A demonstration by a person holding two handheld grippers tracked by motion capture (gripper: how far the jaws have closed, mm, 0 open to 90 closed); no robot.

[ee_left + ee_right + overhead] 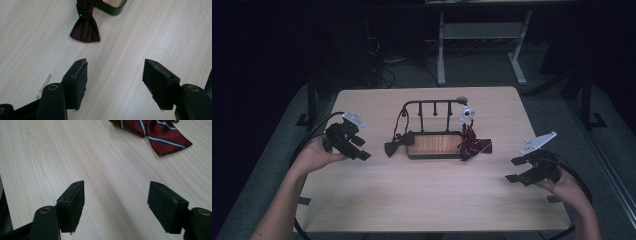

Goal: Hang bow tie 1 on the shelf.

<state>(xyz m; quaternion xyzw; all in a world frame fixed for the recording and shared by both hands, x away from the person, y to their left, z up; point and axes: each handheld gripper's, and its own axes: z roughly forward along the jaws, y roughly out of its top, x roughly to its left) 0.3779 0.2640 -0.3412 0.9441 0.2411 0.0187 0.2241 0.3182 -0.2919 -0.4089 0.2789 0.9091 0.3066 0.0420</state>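
Looking down from the high view, I see the pale wooden desk (pixel 427 200) taking up most of the scene, with dark floor around it and a white-legged frame (pixel 482 45) beyond its far edge. Near the middle of the desk stands a dark metal rack (pixel 432 107) with short pegs on its top bar, rising from a tray with a wooden base (pixel 434 145).

A dark maroon bow tie (pixel 398 142) hangs by its strap from the rack's left end, its wings resting on the desk against the tray's left edge; in the left gripper view one wing (pixel 85 28) lies flat on the wood ahead of my jaws. A red striped bow tie (pixel 473 144) sits at the tray's right end, spilling onto the desk; the right gripper view shows its white and blue stripes (pixel 160 135). A small white object (pixel 466 114) hangs on the rack's right side; I cannot tell what it is.

My left tongs (pixel 357 149) hover at the desk's left side, jaws spread wide around nothing (pixel 115 75). My right tongs (pixel 516 169) sit near the right edge, likewise spread wide and empty (pixel 116 200), well apart from the striped tie.
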